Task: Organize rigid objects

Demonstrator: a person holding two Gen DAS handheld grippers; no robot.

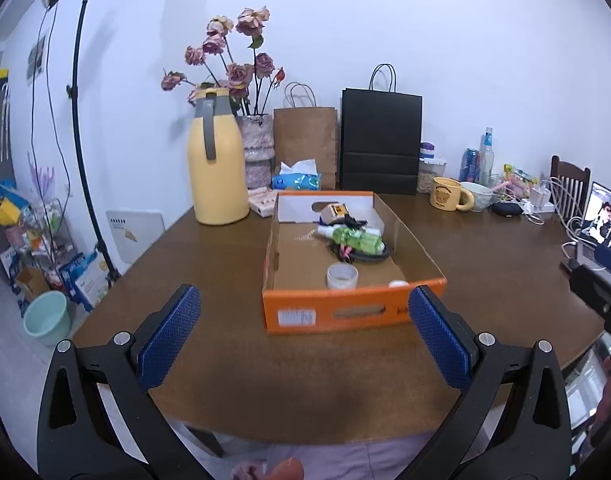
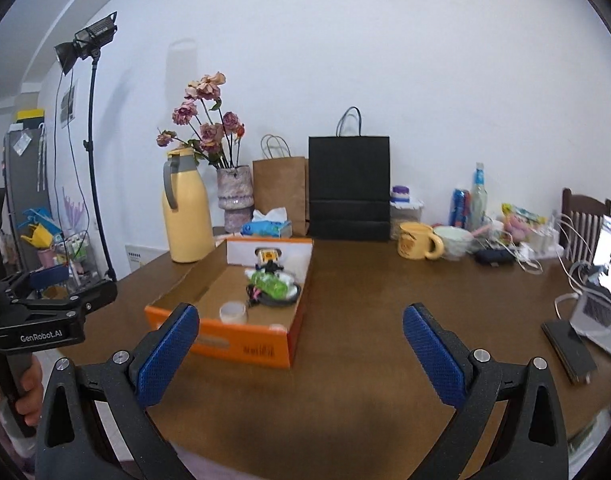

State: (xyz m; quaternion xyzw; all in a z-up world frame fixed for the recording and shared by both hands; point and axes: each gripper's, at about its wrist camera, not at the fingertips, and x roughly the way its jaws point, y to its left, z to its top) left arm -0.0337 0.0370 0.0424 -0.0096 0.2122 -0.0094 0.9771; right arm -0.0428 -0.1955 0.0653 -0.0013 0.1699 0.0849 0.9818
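Left wrist view: my left gripper [image 1: 303, 334] stands wide open and empty above the near table edge. The orange box [image 1: 345, 312] lies just ahead; inside it sit a small white jar [image 1: 342, 275], a green bottle [image 1: 355, 239] lying on dark cords, and a yellow-labelled item [image 1: 334, 213] at the far end.

Right wrist view: my right gripper [image 2: 301, 350] is open too, holding nothing, with the box [image 2: 265, 346] off to its left. The jar [image 2: 233, 312] looks light, stiff and smooth; I judge a grip across its round wall best. The bottle may be slippery.
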